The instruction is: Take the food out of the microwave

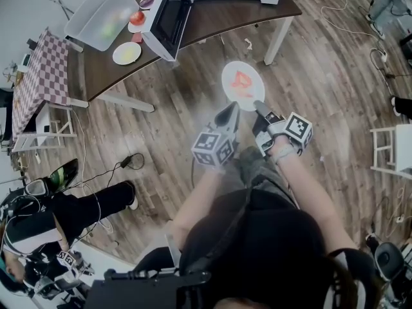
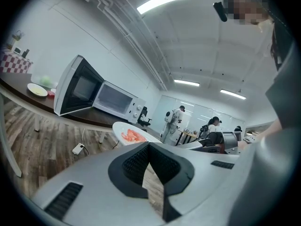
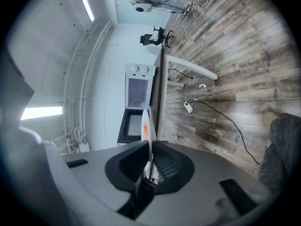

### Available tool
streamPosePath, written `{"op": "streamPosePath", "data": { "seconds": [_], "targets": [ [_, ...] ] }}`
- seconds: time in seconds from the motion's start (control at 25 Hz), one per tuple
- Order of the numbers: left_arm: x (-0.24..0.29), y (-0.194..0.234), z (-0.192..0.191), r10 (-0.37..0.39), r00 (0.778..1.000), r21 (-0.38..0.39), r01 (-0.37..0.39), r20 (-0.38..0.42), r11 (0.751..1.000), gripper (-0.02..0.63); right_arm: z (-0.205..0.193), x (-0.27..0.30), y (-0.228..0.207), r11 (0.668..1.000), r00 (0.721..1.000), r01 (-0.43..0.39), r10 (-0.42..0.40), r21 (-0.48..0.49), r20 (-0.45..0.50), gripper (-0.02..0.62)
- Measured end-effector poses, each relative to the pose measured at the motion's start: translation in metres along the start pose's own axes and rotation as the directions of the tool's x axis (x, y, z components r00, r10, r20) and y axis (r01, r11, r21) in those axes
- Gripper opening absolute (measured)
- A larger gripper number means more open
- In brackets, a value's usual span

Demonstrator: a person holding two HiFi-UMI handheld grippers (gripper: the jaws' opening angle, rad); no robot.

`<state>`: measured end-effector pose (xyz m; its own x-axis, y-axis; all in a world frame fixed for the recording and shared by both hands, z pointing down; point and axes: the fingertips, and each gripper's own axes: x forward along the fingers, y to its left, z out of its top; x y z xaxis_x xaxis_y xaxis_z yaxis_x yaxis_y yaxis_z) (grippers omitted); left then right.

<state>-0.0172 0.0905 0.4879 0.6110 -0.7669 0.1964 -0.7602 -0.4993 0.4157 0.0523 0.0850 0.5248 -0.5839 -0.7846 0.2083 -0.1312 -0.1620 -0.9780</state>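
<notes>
Plate of food out of the microwave, carried over the floor.
Right gripper (image 1: 258,105) clamped plate (image 1: 243,81) by near rim, likely to keep food (image 1: 242,82) level; left gripper (image 1: 232,109) clenched empty beside it; microwave (image 1: 168,19) open at table (image 1: 212,19) edge beyond.

gripper (image 1: 233,110) (image 1: 259,105): 2 | microwave (image 1: 168,19): 1 | plate (image 1: 243,81) (image 1: 127,53) (image 1: 136,24): 3 | clear tub (image 1: 103,15): 1

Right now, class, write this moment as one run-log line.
right gripper: shut on plate | left gripper: shut, empty | plate: holds red food | microwave: door open
</notes>
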Motion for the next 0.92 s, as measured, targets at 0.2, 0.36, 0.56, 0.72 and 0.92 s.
{"op": "streamPosePath", "data": {
  "seconds": [0.2, 0.36, 0.56, 0.72, 0.92],
  "targets": [
    [0.006, -0.004, 0.001, -0.003, 1.000, 0.001, 0.003, -0.002, 1.000, 0.000, 0.008, -0.001, -0.001, 1.000, 1.000, 0.005, -0.005, 0.010, 0.009, 0.026],
    [0.007, -0.003, -0.002, 0.000, 1.000, -0.003, 0.000, -0.006, 1.000, 0.000, 0.009, -0.001, -0.004, 1.000, 1.000, 0.007, -0.007, 0.015, 0.009, 0.026],
    [0.016, 0.004, 0.001, 0.012, 1.000, -0.010, -0.012, -0.009, 1.000, 0.000, 0.015, 0.007, -0.004, 1.000, 1.000, 0.010, -0.010, 0.021, 0.000, 0.026],
    [0.026, 0.010, 0.002, 0.024, 1.000, -0.016, -0.025, -0.010, 1.000, 0.000, 0.022, 0.014, -0.006, 1.000, 1.000, 0.017, -0.017, 0.025, -0.010, 0.026],
    [0.041, 0.022, 0.010, 0.035, 0.999, -0.021, -0.035, -0.010, 0.999, 0.000, 0.034, 0.030, -0.003, 1.000, 1.000, 0.013, -0.013, 0.026, -0.017, 0.026]
  ]
}}
